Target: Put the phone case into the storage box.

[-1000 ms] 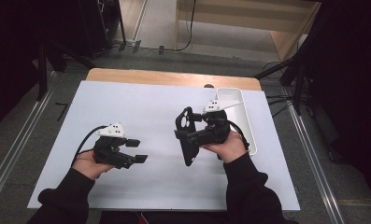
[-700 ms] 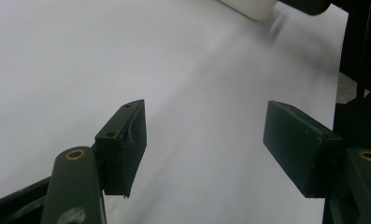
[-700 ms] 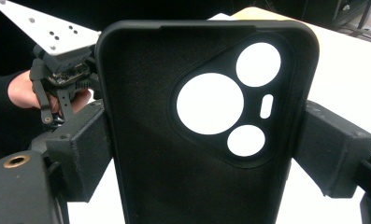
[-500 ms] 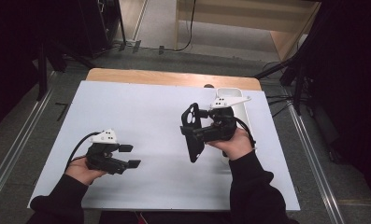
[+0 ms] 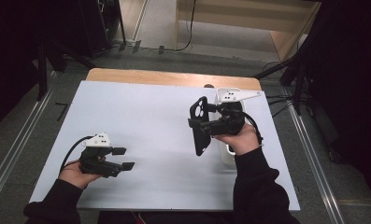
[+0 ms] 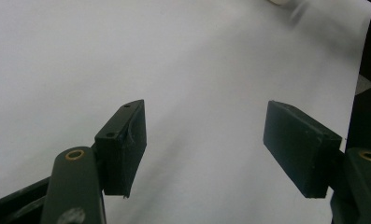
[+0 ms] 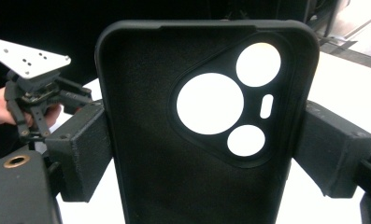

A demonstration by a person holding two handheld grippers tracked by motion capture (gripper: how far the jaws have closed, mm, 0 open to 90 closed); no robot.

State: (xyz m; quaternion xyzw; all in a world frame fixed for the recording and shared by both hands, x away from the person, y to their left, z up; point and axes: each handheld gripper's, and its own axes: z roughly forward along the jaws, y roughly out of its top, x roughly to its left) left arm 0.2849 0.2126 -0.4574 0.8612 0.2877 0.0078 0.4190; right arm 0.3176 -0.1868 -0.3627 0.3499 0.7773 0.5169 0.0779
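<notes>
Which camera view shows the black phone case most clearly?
The right gripper view: the black phone case appears large there, its inner side and camera cutouts facing the camera, with the right gripper clamping its two long edges. In the high view the case is small, seen nearly edge-on. The left gripper view gives white table between open jaws.

A plain black phone case (image 7: 192,126), matte inside, with camera cutouts showing white through them. The two grippers, left gripper (image 5: 122,158) and right gripper (image 5: 203,128), are black, each topped with a pale grey plate dotted with small dark holes. The tabletop (image 5: 141,112) is plain pale grey-white, with a light wood strip (image 5: 164,77) along its far edge. A white tray (image 5: 226,156) sits near the right edge. Both sleeves (image 5: 255,186) are black.
</notes>
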